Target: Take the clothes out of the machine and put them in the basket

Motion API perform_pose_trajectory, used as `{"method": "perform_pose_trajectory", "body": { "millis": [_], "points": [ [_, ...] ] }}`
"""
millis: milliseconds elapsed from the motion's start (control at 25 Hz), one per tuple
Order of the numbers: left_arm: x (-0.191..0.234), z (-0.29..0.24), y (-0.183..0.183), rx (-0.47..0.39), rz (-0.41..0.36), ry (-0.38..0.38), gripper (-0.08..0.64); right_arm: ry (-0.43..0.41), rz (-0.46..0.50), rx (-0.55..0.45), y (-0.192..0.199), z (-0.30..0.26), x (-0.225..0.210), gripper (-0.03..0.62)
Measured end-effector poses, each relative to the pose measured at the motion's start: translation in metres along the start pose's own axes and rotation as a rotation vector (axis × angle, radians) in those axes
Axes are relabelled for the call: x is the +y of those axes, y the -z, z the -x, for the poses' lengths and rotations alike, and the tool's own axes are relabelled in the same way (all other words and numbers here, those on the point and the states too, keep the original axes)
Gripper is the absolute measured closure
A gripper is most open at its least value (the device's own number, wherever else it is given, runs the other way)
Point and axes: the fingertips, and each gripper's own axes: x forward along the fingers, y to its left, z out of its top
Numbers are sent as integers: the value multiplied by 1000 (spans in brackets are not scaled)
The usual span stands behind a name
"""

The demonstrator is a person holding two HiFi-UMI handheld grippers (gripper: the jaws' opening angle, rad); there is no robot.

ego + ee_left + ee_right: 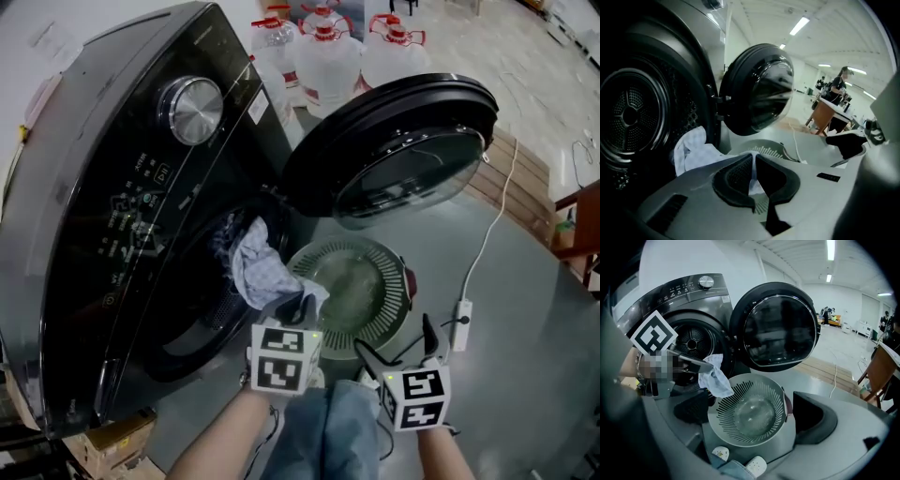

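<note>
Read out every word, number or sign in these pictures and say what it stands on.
No text here can be read.
washing machine control panel: white print and icons, too small to read.
pale sticker beside the dial: blurred, unreadable.
marker cubes: black-and-white square patterns only, no letters or numbers.

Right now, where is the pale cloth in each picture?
Head view: cloth in the middle, hanging out of the machine.
Left gripper view: cloth low on the left, running into the shut left gripper.
Right gripper view: cloth left of middle, by the basket's rim.
Shared landmark: the open round door, right of the cloth in all three.
</note>
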Motion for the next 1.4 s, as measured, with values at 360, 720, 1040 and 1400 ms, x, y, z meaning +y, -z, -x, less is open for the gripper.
{"method": "perform_pose_trajectory", "body": {
  "millis": [360, 720, 1040, 1400],
  "points": [
    [-55, -6, -19, -60, 105, 276, 549, 65, -57, 8, 9, 3, -39, 31],
    [-56, -36, 18, 53, 54, 196, 213, 70, -69, 26, 17, -6, -48, 31],
    [-20, -47, 41, 91, -66, 46, 115, 47, -61, 63, 30, -20, -35, 31],
    [78, -58, 51, 129, -124, -159, 115, 8, -49, 85, 35, -44, -13, 31]
  ]
}}
